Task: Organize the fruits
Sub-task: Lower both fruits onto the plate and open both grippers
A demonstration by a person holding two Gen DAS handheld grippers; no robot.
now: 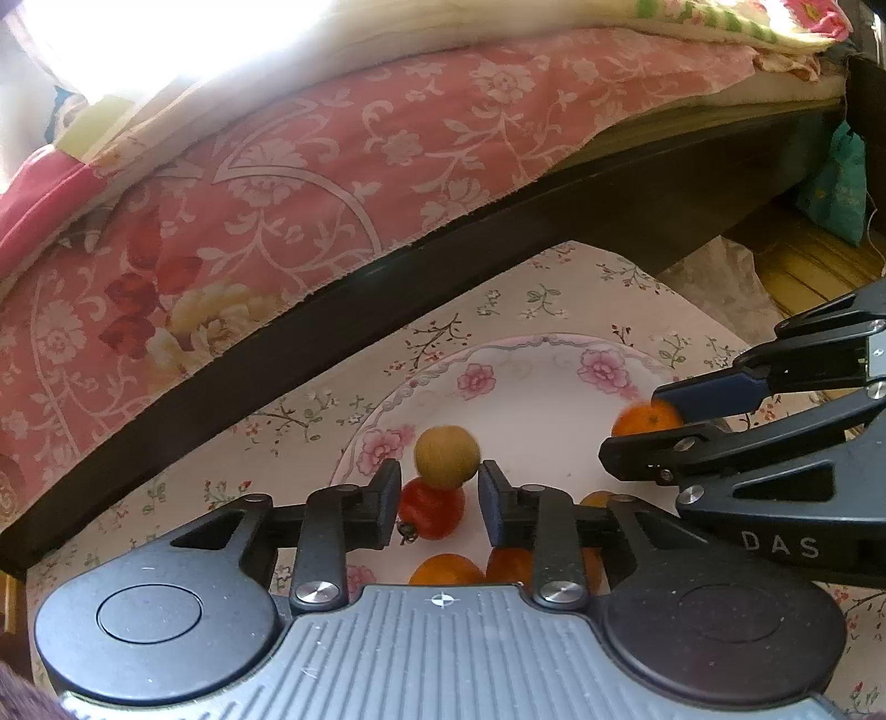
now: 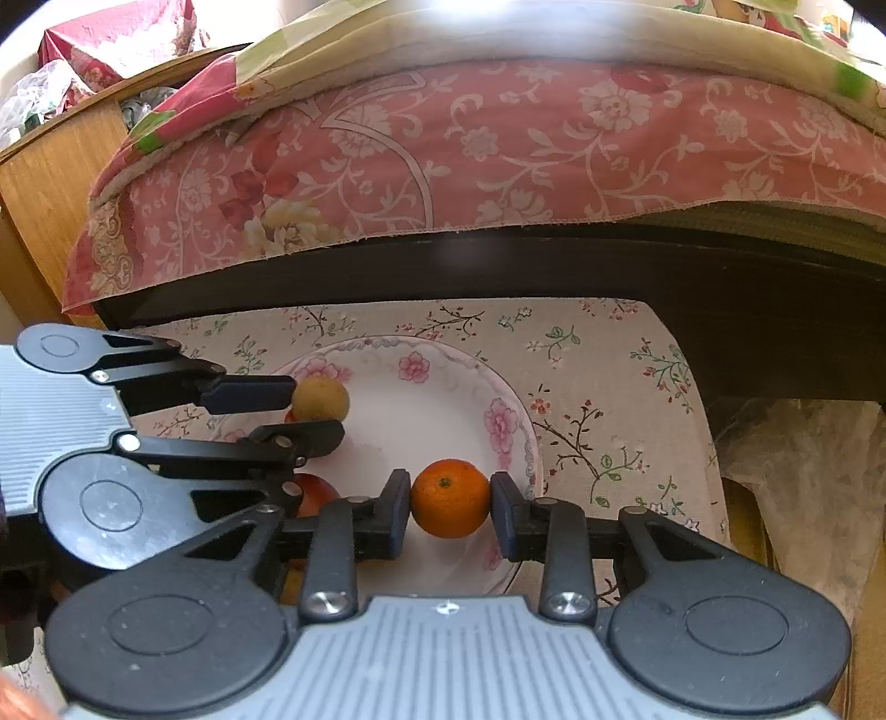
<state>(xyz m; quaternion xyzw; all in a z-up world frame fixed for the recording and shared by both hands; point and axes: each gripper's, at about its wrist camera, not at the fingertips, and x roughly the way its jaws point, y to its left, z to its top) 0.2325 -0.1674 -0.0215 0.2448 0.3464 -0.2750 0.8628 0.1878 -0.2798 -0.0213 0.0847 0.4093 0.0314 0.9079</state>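
Here the orange sits between the right jaws.

Daylight pours in from above and behind the bed, burning the top of both views out to pure white, so the bedding up there loses all detail. Lower down the light is soft and even: the plate gleams pale with only faint shadows under the fruit, while the bed frame stays a deep, featureless black. The fisheye bends the frame into a curve and darkens the corners, and in the left view the orange and yellowish fruit look slightly smeared, whereas the right view's orange is crisp.
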